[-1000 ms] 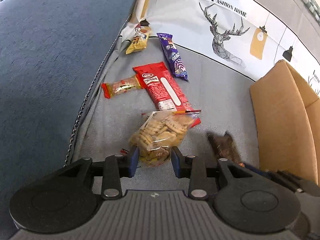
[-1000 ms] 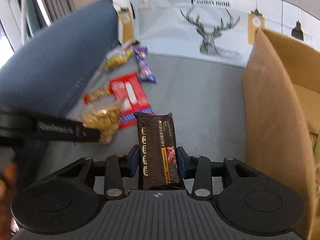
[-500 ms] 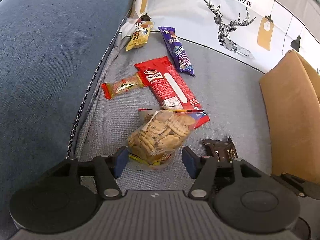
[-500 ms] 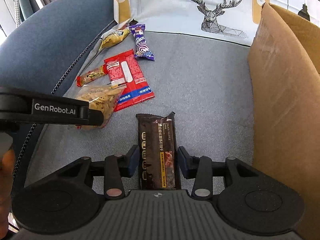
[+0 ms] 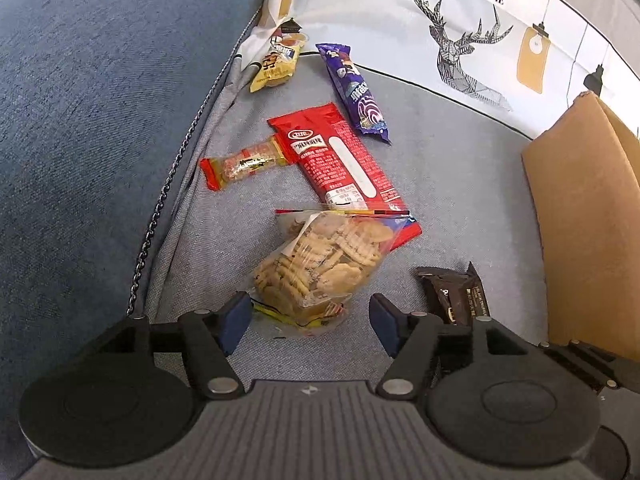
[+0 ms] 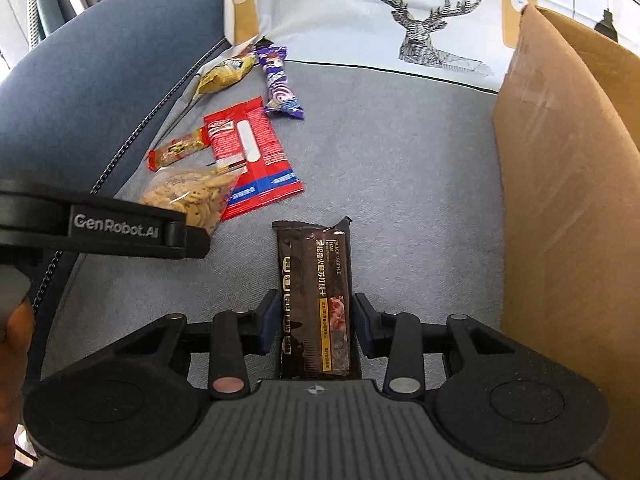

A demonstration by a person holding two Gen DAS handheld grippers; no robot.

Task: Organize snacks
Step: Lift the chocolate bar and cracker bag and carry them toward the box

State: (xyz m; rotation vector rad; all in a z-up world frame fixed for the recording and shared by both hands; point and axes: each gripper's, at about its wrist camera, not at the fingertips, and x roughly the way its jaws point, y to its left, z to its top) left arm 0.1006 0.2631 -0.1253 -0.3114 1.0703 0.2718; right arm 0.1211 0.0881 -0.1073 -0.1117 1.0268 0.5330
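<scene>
On the grey sofa seat (image 5: 460, 184), the left gripper (image 5: 310, 318) has just been opening its fingers, which now stand released on either side of the clear bag of biscuits (image 5: 320, 268); the bag's near end lies between them, with neither pad pressing on it. That bag rests on the seat with its far end overlapping the long red packet (image 5: 340, 160). The right gripper (image 6: 316, 322) has its fingers clenched on the dark brown biscuit packet (image 6: 314, 280), which points away from the camera, beside the wall of the cardboard box (image 6: 560, 200) at the seat's right edge. Towards the seat's left edge, by the blue armrest (image 5: 100, 120), lie a small red-ended bar (image 5: 244, 162), touching the red packet, and further back a yellow packet (image 5: 278, 66) and a purple packet (image 5: 356, 92) near the deer-print cushion (image 5: 460, 40) along the back edge.
</scene>
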